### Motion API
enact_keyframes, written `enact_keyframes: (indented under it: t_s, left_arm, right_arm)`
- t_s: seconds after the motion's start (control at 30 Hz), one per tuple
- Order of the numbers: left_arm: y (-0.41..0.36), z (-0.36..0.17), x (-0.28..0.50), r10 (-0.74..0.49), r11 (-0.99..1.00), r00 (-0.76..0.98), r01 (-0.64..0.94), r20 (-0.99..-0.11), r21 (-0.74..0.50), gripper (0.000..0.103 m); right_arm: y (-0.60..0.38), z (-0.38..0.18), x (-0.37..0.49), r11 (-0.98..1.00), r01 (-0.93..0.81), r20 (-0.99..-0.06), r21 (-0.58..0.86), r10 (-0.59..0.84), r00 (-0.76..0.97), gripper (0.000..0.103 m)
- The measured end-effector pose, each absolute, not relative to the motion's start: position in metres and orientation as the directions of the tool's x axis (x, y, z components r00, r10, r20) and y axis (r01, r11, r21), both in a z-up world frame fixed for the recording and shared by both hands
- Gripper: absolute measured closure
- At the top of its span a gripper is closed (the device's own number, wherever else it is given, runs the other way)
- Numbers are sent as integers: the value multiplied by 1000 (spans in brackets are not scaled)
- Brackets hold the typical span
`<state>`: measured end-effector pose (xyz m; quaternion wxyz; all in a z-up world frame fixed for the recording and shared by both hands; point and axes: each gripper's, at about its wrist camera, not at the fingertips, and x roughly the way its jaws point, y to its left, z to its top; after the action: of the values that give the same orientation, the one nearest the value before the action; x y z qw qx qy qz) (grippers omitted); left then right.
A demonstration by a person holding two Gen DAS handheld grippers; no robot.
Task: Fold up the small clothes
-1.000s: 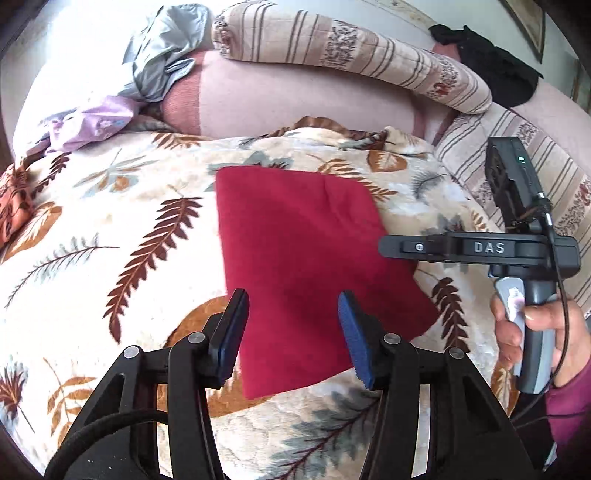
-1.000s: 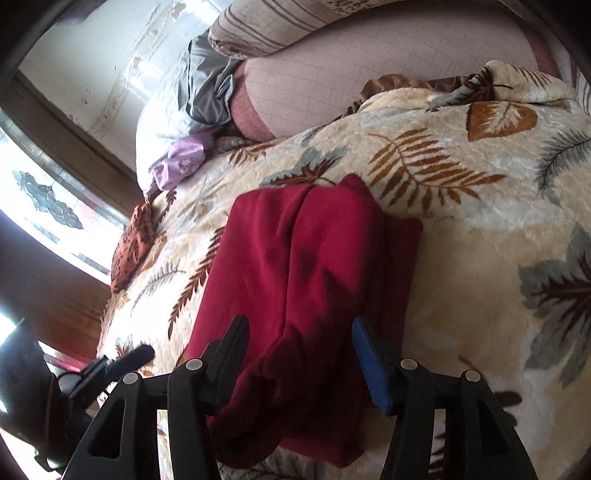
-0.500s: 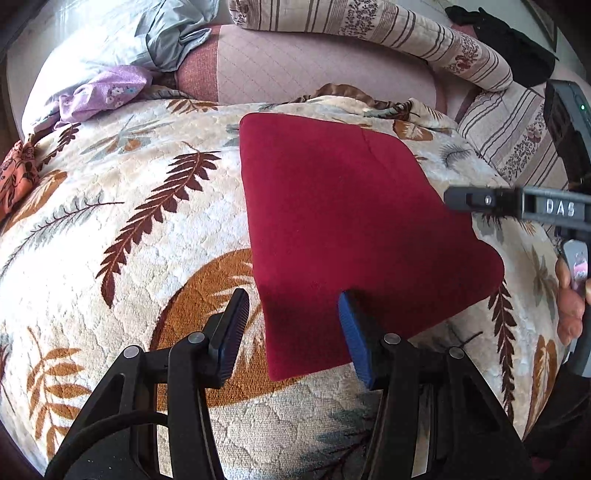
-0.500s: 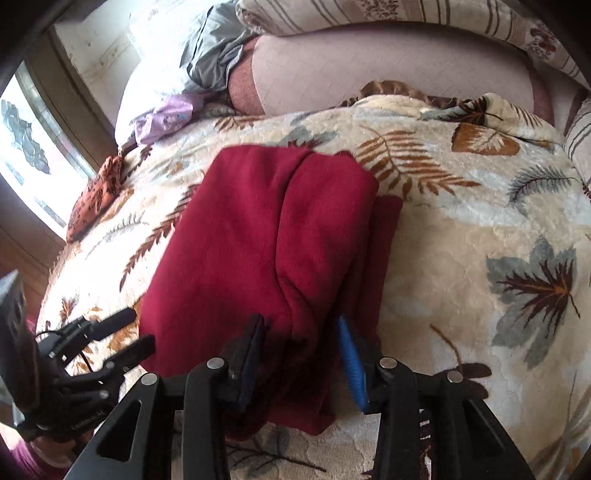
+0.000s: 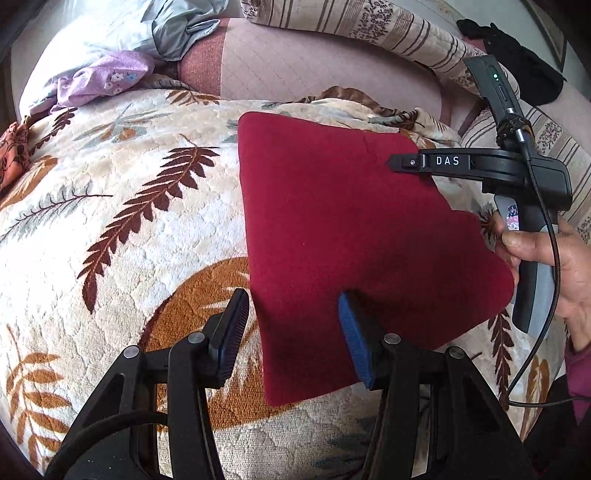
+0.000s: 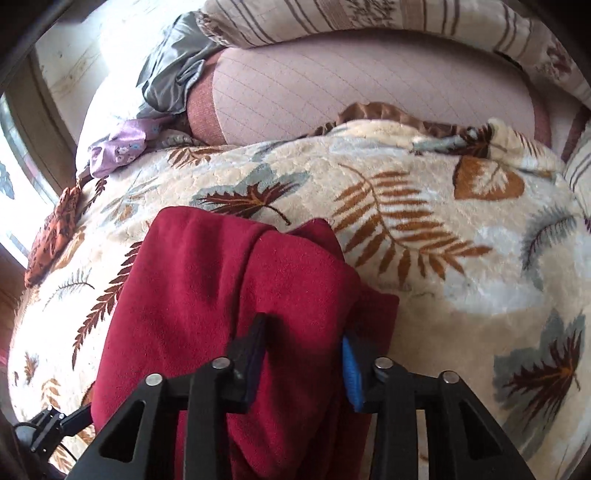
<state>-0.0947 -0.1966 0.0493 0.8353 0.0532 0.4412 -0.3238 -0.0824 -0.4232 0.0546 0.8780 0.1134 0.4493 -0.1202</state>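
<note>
Red cloth (image 5: pixel 354 236) lies flat on the leaf-print blanket (image 5: pixel 122 229), spread as one smooth panel in my left wrist view. My left gripper (image 5: pixel 293 325) hovers over its near edge, fingers apart, left pad (image 5: pixel 232 328) over the blanket just off the cloth, blue pad (image 5: pixel 354 339) above the red fabric. Nothing between them.

Right gripper (image 6: pixel 303 354) sits at the cloth's right side; from its own camera the red cloth (image 6: pixel 207 295) bunches into a raised fold that runs between the two pads. The pads stand close on either side of that fold, but I cannot tell whether they actually pinch it.

In the left view my right hand (image 5: pixel 554 269) wraps the gripper handle beside the cloth's right edge.

Behind: pink bolster (image 5: pixel 314 62), striped pillow (image 5: pixel 369 29), lilac garment (image 5: pixel 107 77).
</note>
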Motion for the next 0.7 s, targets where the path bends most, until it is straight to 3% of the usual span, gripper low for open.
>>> enact_keyframes:
  t_s: [0.1,0.27,0.43,0.63,0.7]
  left_arm:
    - [-200,49,-97,-484,789,419,589,-768,-175,50]
    - [-201,48,-98,-474,793,430,588,-768,-160,48]
    - [-201,48,-99,-469,794,436,589,-768,-151,48]
    - [-202,48,-103,-460,798,453,589,-764,-131,48]
    - [-203,47,-103,-459,797,454,591,-764,-128,48]
  right_arm:
    - [-419,58,-78,953,300,-793,-31,-206,573,83]
    - [-425,44,-75,947,314,-811,-59,-229,538,82]
    - [-415,74,-103,949,310,-817,55,-135,560,55]
    - [-387,79,-149,955,247,-786,161,-27,618,54]
    - [-384,68,-158,954,270,-791,131,-63,609,54]
